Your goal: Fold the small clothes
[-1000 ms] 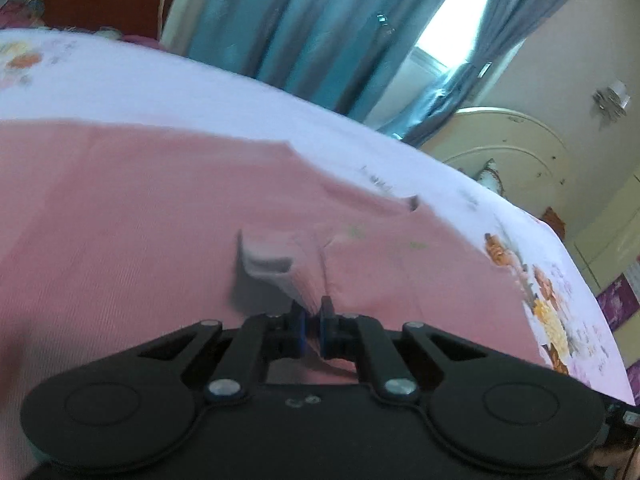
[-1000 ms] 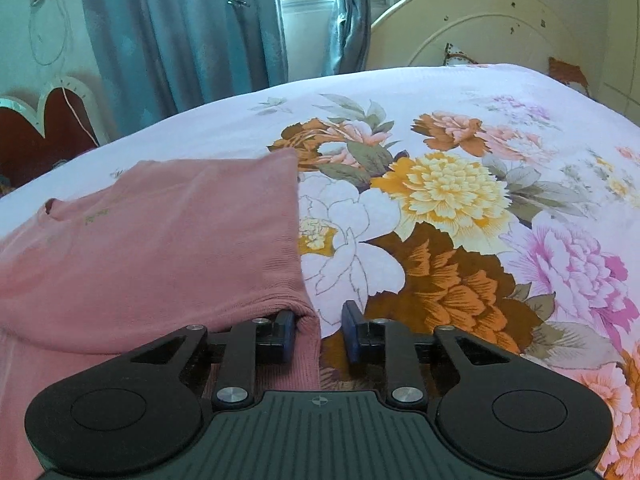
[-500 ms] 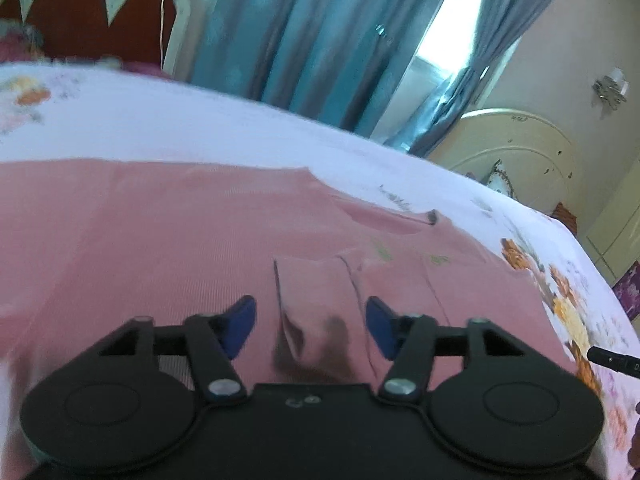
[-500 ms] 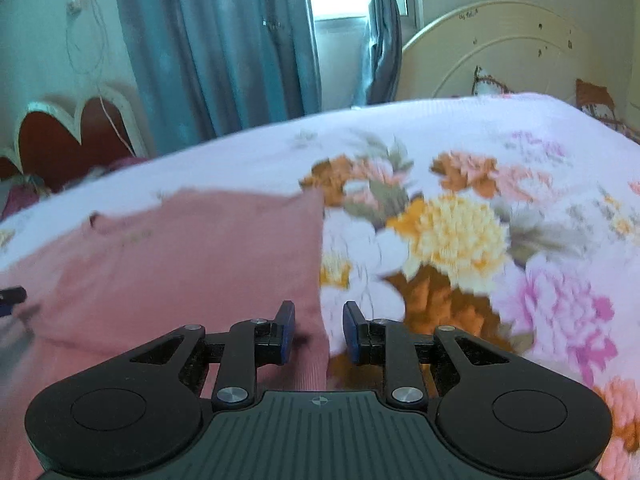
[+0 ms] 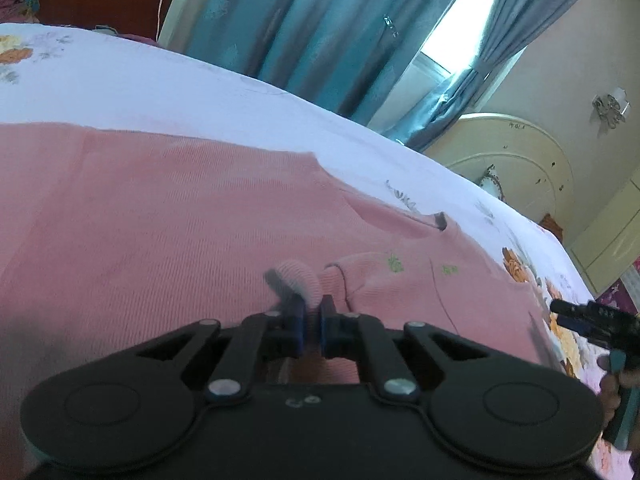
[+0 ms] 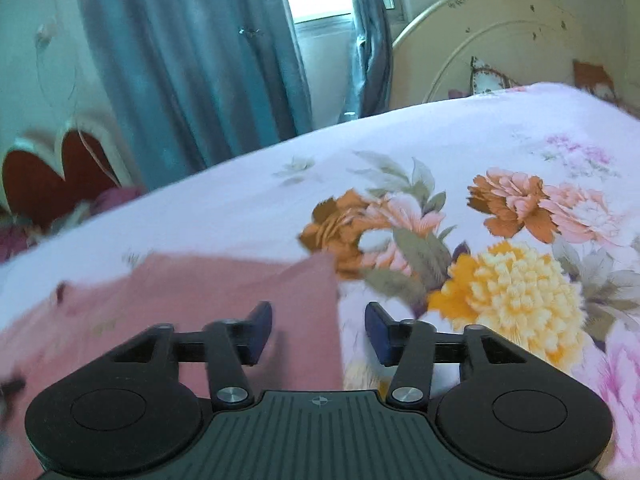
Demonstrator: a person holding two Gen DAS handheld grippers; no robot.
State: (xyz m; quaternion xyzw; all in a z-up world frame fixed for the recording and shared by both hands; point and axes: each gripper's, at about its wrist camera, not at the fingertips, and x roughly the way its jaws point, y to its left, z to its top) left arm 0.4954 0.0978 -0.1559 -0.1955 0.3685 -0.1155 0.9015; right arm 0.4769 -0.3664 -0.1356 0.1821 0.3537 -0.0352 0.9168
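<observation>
The sleeve cuff point(image 5: 298, 278) of the pink sweater point(image 5: 160, 220), spread on the floral bedsheet point(image 6: 500, 128), is now pinched again by the left gripper point(image 5: 311, 320) after a brief release. The right gripper point(image 6: 319, 330), opening with nothing clamped, has been drawn off the hem, so a sleeve fold is judged next.

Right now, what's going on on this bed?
A person with a gripper in each hand is folding a pink top laid on the floral bedsheet. The left gripper is shut on a cuff of the top, over the middle of the garment. The right gripper sits at the top's other edge, its jaws opening, with that edge between them but not pinched.
</observation>
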